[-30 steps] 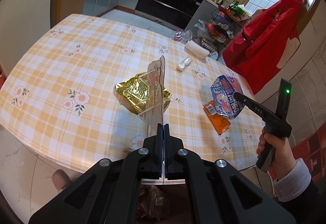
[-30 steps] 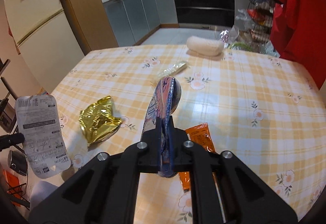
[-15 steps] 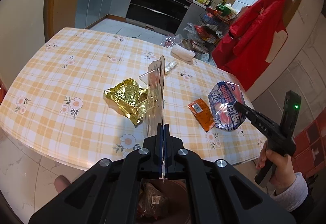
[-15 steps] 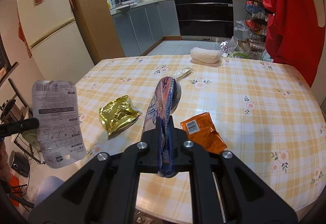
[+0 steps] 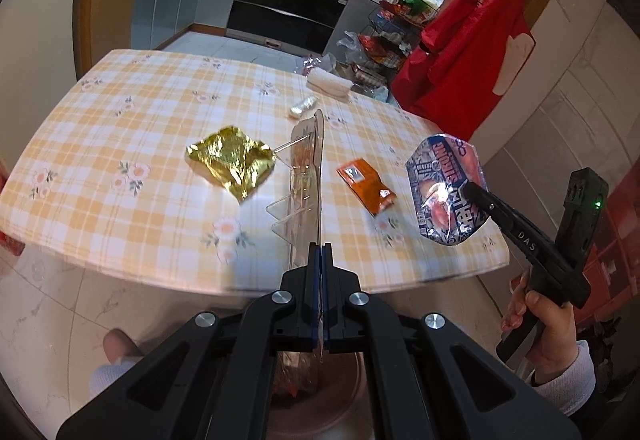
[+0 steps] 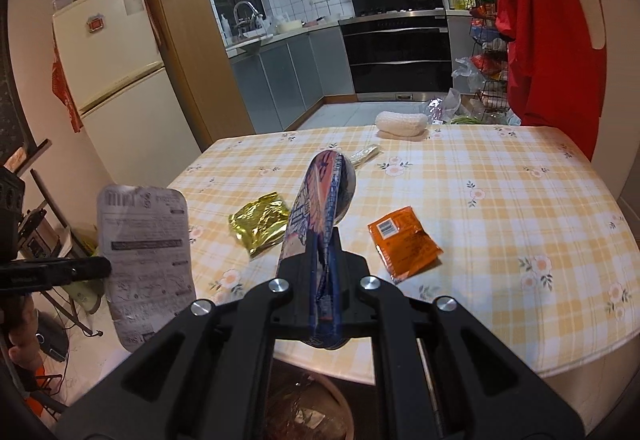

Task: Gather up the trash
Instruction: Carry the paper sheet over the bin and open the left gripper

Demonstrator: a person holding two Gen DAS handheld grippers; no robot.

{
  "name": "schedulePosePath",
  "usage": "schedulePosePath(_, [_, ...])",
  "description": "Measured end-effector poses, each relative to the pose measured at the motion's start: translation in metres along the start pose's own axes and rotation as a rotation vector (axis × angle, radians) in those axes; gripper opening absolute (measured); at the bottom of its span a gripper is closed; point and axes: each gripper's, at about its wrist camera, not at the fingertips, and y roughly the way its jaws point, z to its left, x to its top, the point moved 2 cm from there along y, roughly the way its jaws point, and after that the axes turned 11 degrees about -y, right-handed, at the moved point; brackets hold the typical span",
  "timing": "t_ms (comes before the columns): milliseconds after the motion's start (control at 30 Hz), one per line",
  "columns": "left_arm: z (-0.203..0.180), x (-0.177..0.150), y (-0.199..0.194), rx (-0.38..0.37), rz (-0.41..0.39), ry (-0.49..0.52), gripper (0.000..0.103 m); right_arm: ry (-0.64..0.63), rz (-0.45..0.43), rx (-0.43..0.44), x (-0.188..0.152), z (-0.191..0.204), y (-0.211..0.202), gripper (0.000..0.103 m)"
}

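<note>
Both claws hold wrappers in the air off the near edge of the checked bench.

The left claw (image 5: 319, 256) is clenched on a clear plastic blister pack (image 5: 306, 175), which stands edge-on from its fingers; from the right wrist view its printed backing card faces the camera at the left. The right claw (image 6: 326, 252) is clenched on a blue printed snack wrapper (image 6: 320, 207), also seen edge-on. On the bench (image 6: 500, 207) lie a crumpled gold foil wrapper (image 6: 260, 222) and an orange sachet (image 6: 404, 240), well apart, with a small silvery wrapper (image 5: 302, 107) and a white roll (image 6: 402, 123) near the far edge. Under both claws, below the bench edge, sits a bin (image 6: 308, 412) with trash in it.
</note>
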Motion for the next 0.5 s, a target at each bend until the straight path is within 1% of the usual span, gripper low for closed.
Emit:
schedulePosePath(200, [-0.001, -0.032, -0.007, -0.013, 0.038, 0.001, 0.001, 0.004, -0.017, -0.002, -0.012, 0.012, -0.026, 0.009])
schedulePosePath(367, [-0.006, -0.057, -0.006, -0.023, 0.077, 0.018, 0.001, 0.010, -0.033, -0.001, -0.022, 0.019, -0.047, 0.009])
schedulePosePath(500, [-0.008, -0.071, -0.002, -0.031, 0.108, 0.011, 0.001, -0.002, -0.037, -0.008, -0.026, 0.024, -0.058, 0.009])
